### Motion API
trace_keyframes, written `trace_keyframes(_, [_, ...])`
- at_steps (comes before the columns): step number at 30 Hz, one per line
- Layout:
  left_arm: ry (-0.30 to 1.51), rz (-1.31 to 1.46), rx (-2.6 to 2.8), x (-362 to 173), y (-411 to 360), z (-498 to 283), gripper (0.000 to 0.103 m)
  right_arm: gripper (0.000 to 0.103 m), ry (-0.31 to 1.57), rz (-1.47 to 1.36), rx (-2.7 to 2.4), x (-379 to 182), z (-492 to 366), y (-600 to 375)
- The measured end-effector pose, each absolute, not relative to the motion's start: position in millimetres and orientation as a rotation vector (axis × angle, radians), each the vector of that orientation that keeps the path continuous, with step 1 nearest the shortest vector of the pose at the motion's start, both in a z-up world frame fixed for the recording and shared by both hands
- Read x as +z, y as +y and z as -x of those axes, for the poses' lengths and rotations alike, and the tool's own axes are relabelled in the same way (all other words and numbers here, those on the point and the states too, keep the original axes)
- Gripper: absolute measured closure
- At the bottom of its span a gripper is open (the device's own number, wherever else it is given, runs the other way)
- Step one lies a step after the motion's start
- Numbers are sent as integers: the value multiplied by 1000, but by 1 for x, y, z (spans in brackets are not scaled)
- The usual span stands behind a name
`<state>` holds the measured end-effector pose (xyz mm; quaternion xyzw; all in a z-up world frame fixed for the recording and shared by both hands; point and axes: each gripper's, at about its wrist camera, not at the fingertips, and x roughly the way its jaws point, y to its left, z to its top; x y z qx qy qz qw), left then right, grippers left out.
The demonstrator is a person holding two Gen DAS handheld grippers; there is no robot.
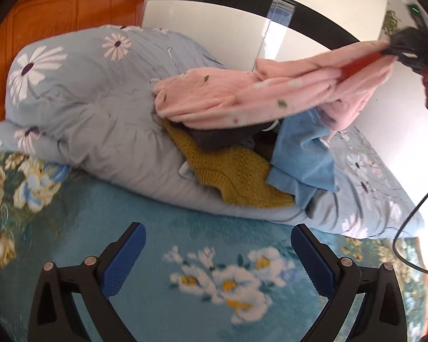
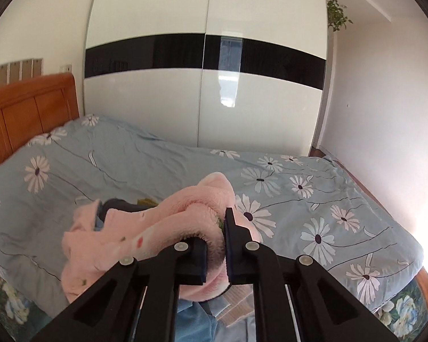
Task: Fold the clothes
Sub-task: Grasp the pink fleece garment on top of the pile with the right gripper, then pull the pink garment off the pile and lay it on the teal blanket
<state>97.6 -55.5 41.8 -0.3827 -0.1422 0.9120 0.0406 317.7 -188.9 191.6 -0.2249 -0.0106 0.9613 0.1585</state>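
Observation:
A pink fleece garment (image 1: 242,97) with small leaf prints is stretched up and to the right off a pile of clothes. My right gripper (image 2: 215,250) is shut on one end of it (image 2: 145,233) and holds it in the air; that gripper also shows in the left wrist view (image 1: 405,47) at the upper right. Under the pink garment lie a mustard knitted sweater (image 1: 231,173), a dark garment (image 1: 216,139) and a blue garment (image 1: 302,159). My left gripper (image 1: 218,253) is open and empty, low over the teal flowered blanket (image 1: 157,228), in front of the pile.
The pile rests on a bunched light-blue daisy duvet (image 1: 85,99) that covers the bed (image 2: 299,199). An orange wooden headboard (image 1: 57,8) stands at the left. A white wardrobe with a black band (image 2: 205,91) stands behind the bed. A black cable (image 1: 408,228) hangs at the right.

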Motion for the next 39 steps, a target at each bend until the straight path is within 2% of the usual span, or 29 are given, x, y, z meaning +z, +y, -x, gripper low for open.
trace_keyframes(4, [-593, 1147, 2765, 69, -68, -121, 0, 94, 68, 548, 2780, 263, -309, -177])
trace_keyframes(6, [-632, 1148, 2751, 81, -69, -130, 0, 94, 125, 518, 2785, 285, -333, -164])
trace_keyframes(10, [-675, 1146, 2713, 101, -65, -149, 0, 94, 134, 534, 2775, 340, -313, -150])
trace_keyframes(13, [-660, 1169, 2681, 108, -53, -162, 0, 94, 171, 605, 2755, 337, -351, -108])
trace_keyframes(19, [-588, 1227, 2608, 112, -15, -183, 0, 94, 261, 717, 2646, 324, -364, 59])
trace_keyframes(30, [-439, 1213, 2544, 130, 36, -197, 0, 94, 406, 506, 2381, 344, -410, 329])
trace_keyframes(34, [-420, 1227, 2506, 125, 49, -197, 0, 94, 371, 627, 2466, 335, -395, 348])
trace_keyframes(39, [-426, 1233, 2482, 120, 53, -205, 0, 93, 234, 928, 2673, 279, -332, 307])
